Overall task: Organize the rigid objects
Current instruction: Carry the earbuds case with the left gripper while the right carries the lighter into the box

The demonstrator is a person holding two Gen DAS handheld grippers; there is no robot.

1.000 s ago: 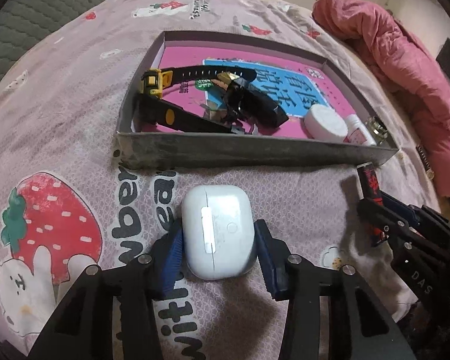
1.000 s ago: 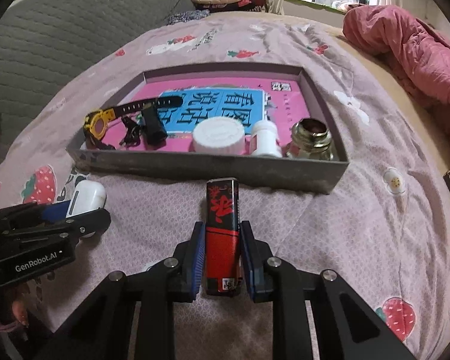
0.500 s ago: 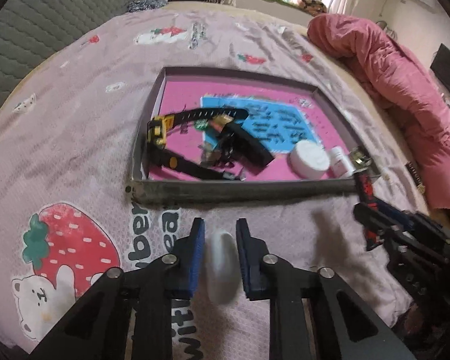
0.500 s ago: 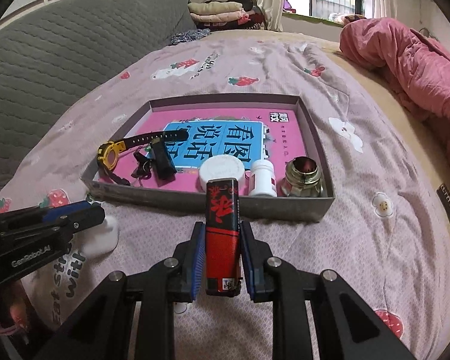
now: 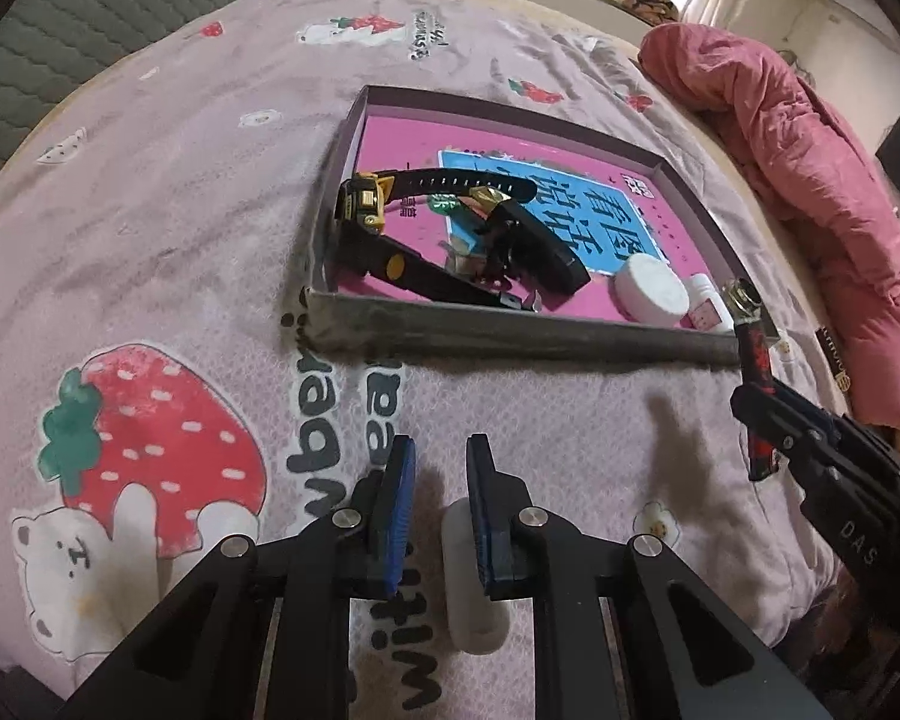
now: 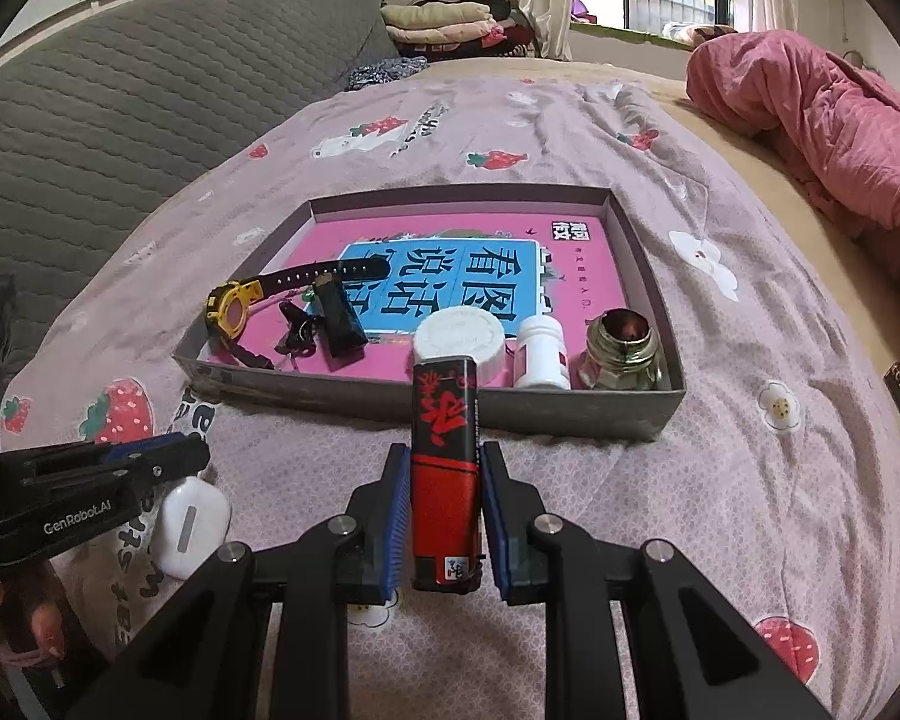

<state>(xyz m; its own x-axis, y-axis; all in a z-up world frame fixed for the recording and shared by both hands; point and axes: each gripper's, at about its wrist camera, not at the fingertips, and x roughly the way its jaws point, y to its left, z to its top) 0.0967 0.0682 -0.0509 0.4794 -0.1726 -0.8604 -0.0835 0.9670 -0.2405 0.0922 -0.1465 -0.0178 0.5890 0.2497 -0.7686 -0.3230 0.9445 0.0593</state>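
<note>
Item, left gripper (image 5: 441,462): your blue pads stand nearly together with only bedspread showing in the narrow gap, so it holds nothing. Item, white earbud case (image 6: 189,525): it lies flat on the strawberry-print bedspread (image 6: 630,510), just under and beside those fingertips, outside the box. To take it well, spread the jaws wider than the case, come down until the pads straddle its narrower width, and squeeze on the flat sides rather than the rounded corners, which would likely squirt out. Item, right gripper (image 6: 444,468): clamped on a red and black lighter (image 6: 444,420), which lies along the fingers and juts past their tips toward the box. Item, shallow grey box (image 6: 570,417): just beyond the lighter's end, floored by a pink book (image 6: 354,234). Along its near wall sit a yellow wristwatch (image 6: 229,306), a white round jar (image 6: 459,336), a small white bottle (image 6: 540,354) and a glass jar (image 6: 621,348), close together. Lift the lighter's end clear of the near wall, pass over that row, and set it on the bare book cover behind. Keep the two grippers well apart while you do both.
</note>
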